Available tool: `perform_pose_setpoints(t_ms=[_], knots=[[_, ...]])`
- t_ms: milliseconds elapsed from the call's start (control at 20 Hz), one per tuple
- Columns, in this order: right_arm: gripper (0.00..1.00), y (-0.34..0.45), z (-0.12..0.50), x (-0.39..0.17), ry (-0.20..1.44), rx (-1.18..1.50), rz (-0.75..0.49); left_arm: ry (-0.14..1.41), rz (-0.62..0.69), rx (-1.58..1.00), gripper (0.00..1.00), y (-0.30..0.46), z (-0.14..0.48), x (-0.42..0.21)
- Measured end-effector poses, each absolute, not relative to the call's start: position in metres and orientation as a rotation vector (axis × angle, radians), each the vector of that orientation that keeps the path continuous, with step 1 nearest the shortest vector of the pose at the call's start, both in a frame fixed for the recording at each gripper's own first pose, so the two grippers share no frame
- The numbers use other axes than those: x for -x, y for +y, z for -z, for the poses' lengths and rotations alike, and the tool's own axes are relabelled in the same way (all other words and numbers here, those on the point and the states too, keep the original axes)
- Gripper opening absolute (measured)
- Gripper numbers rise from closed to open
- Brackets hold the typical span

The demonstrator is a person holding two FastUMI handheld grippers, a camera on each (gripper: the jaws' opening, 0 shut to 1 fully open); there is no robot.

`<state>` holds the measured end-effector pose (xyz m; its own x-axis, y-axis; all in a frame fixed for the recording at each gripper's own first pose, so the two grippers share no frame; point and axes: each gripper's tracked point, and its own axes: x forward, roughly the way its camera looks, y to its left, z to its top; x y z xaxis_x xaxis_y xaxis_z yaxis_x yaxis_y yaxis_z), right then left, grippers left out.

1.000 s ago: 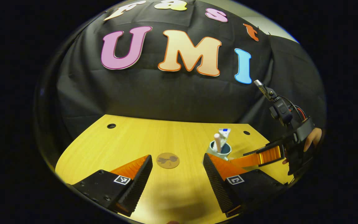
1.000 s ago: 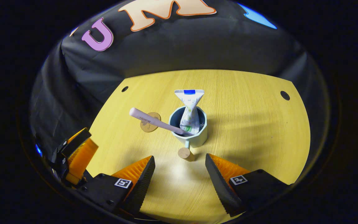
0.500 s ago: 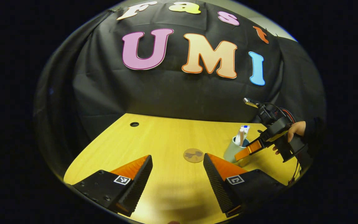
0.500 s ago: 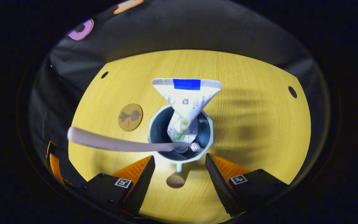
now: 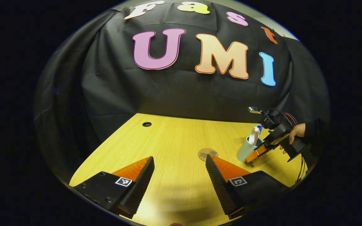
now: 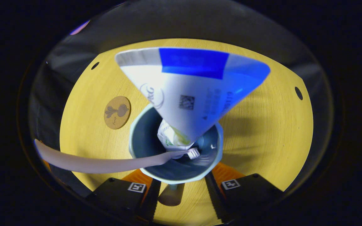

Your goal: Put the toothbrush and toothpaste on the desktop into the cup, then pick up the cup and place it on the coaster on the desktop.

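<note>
A pale blue cup (image 6: 136, 147) stands on the wooden desk (image 6: 262, 131), holding the white toothpaste tube (image 6: 193, 91) upright and the pink toothbrush (image 6: 99, 163), whose handle leans out to the left. My right gripper (image 6: 181, 188) sits low against the cup. Its fingers are narrowed around the cup's wooden handle knob (image 6: 171, 196), with a gap left on the knob's right side. The round brown coaster (image 6: 117, 112) lies bare, left of the cup. In the left gripper view, the cup (image 5: 245, 152), the coaster (image 5: 208, 154) and the right gripper (image 5: 254, 155) lie right. My left gripper (image 5: 179, 158) hovers open, holding nothing.
A hand (image 5: 295, 130) holds the right gripper at the desk's right side. Cable holes sit in the desk's far corners (image 5: 146, 124) (image 6: 298, 93). The black cloth wall rises just behind the desk's far edge.
My right gripper has moved down and in to the cup, and its fingers have narrowed around the handle. The left gripper has drifted left and back, so cup and coaster sit farther right in its view.
</note>
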<state>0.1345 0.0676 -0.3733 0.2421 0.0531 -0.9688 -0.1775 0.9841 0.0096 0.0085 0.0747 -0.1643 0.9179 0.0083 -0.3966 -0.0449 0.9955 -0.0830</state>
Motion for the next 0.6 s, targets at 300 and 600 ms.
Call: perform_pose_setpoints(t_ms=[300,600], knots=[[0.33,0.068,0.374,-0.129,1.328,0.176,-0.190,0.410,-0.027,0.093,0.95,0.078,0.167,-0.011],[0.29,0.083,0.362,-0.133,1.283,0.164,-0.211,0.411,-0.026,0.099,0.95,0.084,0.169,-0.011]])
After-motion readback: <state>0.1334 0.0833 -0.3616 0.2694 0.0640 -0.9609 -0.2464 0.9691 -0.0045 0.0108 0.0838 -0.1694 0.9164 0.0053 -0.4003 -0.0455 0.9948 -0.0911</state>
